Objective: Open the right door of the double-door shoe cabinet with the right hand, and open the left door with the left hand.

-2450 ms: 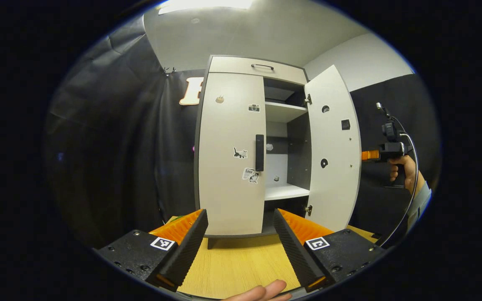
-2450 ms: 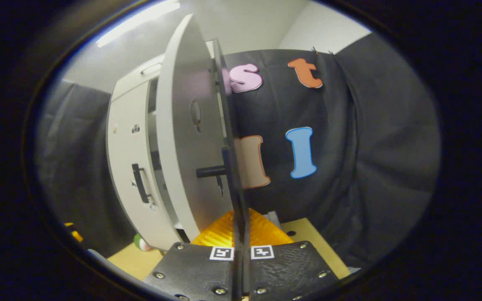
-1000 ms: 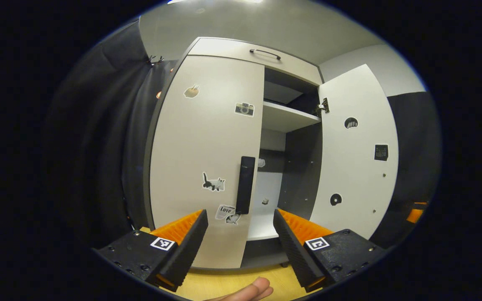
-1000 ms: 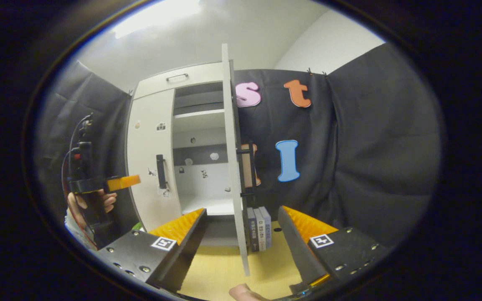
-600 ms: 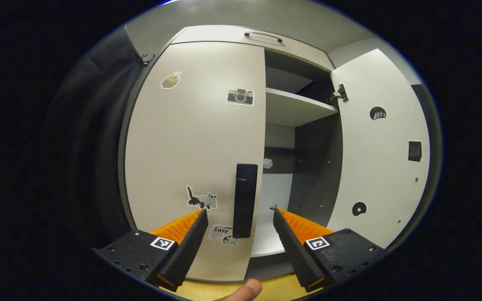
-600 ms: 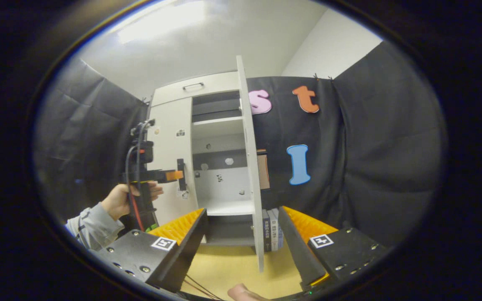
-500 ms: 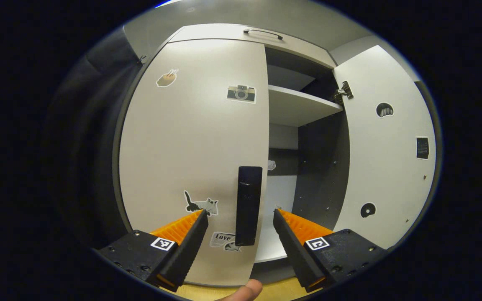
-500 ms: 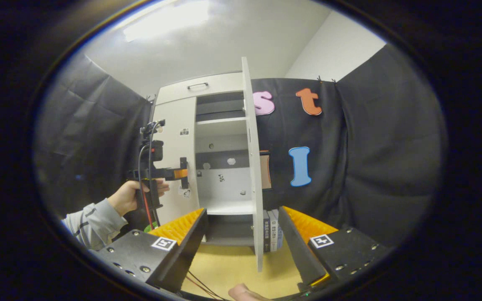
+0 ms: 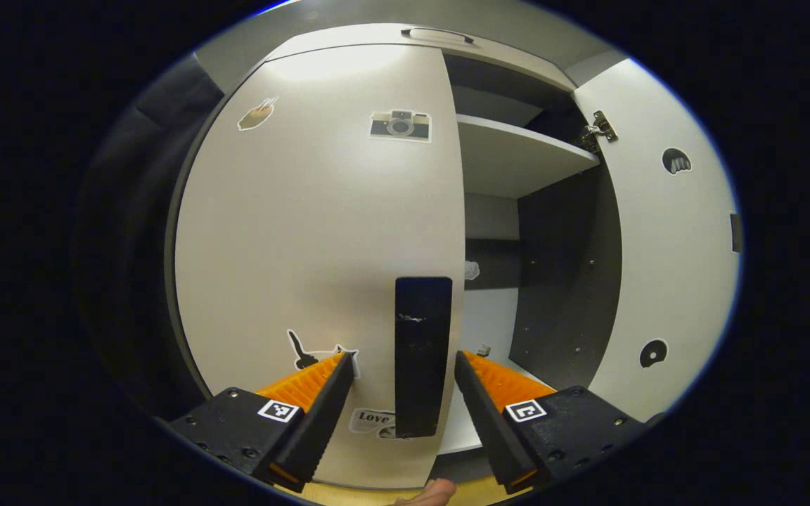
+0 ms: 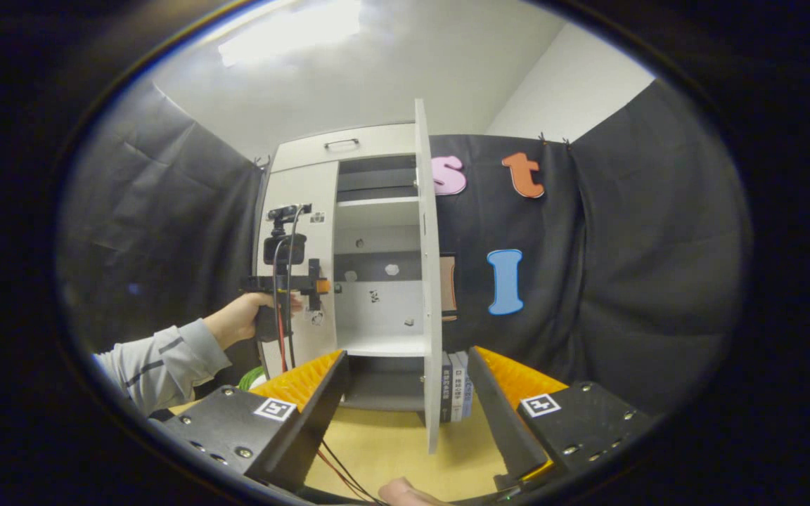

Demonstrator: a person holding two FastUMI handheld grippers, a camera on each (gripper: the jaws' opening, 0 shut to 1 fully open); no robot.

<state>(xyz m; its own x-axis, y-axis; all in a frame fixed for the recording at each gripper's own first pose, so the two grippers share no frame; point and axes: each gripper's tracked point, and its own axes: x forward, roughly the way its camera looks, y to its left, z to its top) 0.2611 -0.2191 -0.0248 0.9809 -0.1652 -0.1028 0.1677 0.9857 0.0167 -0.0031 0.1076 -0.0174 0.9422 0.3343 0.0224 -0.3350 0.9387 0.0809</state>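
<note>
The white shoe cabinet's left door (image 9: pixel 320 232) is closed and carries several stickers. Its black vertical handle (image 9: pixel 422 355) stands between the fingers of my left gripper (image 9: pixel 403 358), which is open, with a gap on both sides of the handle. The right door (image 9: pixel 665 267) is swung wide open and shows the shelves (image 9: pixel 517 154). In the right gripper view, my right gripper (image 10: pixel 408 353) is open and holds nothing, back from the edge-on right door (image 10: pixel 431 295). A hand holds the left gripper (image 10: pixel 320 284) at the left door (image 10: pixel 299 232).
The cabinet stands on a wooden table (image 10: pixel 391 450). A few books (image 10: pixel 454 397) stand upright behind the open right door. A grey sleeve (image 10: pixel 159 365) and a trailing cable (image 10: pixel 338 471) cross the lower left. A drawer with a handle (image 10: pixel 342 143) tops the cabinet.
My right gripper has let go of the right door and drawn back, open. My left gripper has moved in to the left door until the handle sits between its fingers.
</note>
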